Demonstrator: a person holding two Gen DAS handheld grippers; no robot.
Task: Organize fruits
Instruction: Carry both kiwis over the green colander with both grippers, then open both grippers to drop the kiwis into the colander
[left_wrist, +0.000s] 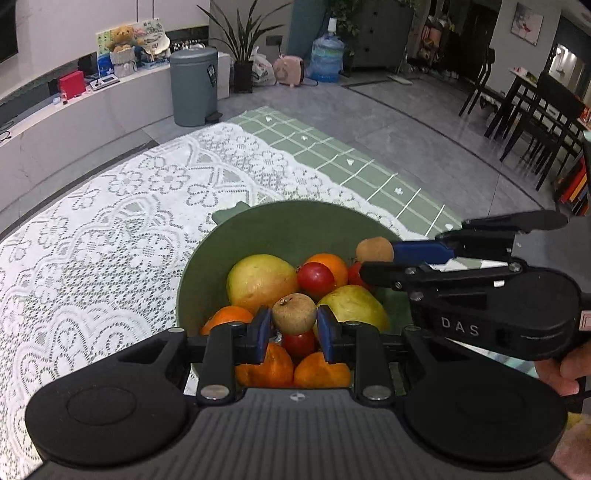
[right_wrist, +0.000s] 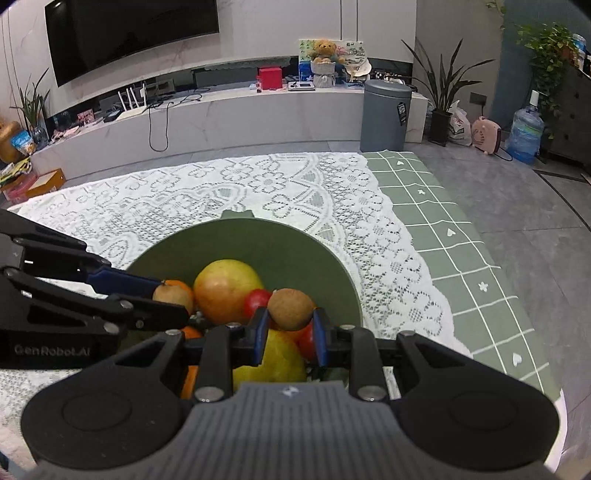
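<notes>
hidden: bowl (left_wrist: 280, 225) near rim, behind gripper body; lower oranges (left_wrist: 321, 371) partly

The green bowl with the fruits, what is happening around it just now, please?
A person holds two grippers over the round green bowl, which stands on a white lace tablecloth. The left hand-held gripper is closed on a small round brown fruit, and the right hand-held gripper is closed on a second brown fruit. Both are held above the pile in the bowl: yellow mangoes, oranges and small red fruits.
</notes>
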